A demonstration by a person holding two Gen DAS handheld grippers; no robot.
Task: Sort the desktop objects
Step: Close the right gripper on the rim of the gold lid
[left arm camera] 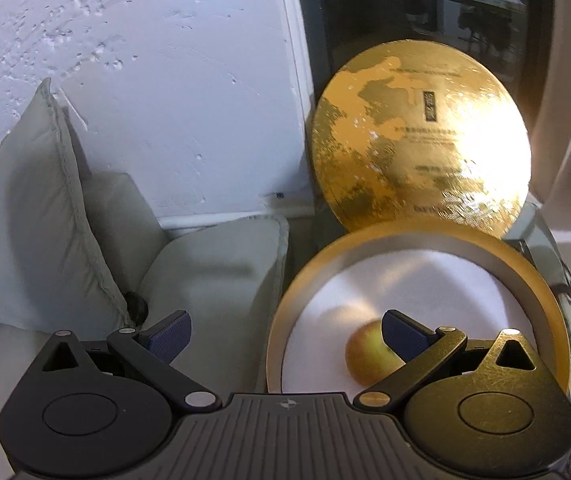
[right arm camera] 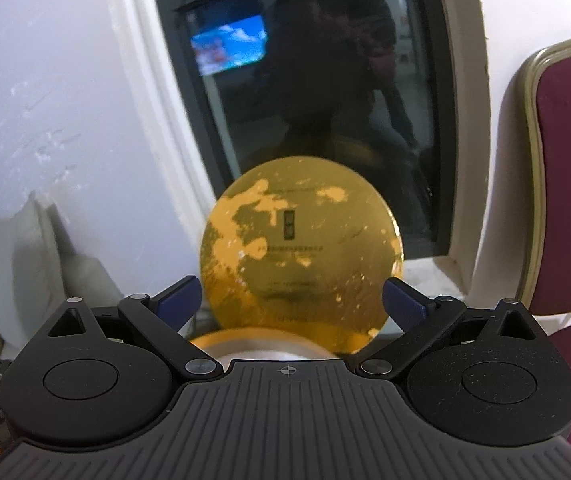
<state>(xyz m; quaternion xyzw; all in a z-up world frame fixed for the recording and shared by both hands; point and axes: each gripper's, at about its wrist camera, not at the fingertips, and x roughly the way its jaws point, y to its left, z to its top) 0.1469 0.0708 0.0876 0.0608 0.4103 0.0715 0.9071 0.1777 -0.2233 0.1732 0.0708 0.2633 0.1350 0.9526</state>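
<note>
Both your grippers, left (left arm camera: pixel 285 330) and right (right arm camera: pixel 290 300), are spread wide and empty, with the apple (left arm camera: pixel 369 354) lying in the tin (left arm camera: pixel 525 276) before its propped lid (left arm camera: pixel 417 140).

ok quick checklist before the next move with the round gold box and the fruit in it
1. Left hand-held gripper open: ok, jaws wide, nothing held.
2. Right hand-held gripper open: ok, nothing held.
3. Fruit inside the round box: ok, it lies on the white liner.
4. Gold lid off the box: ok, it stands tilted behind it, against the dark window.
5. Lid stable: cannot tell, its bottom edge is hidden.
6. More objects left to sort: cannot tell, none in view.
</note>
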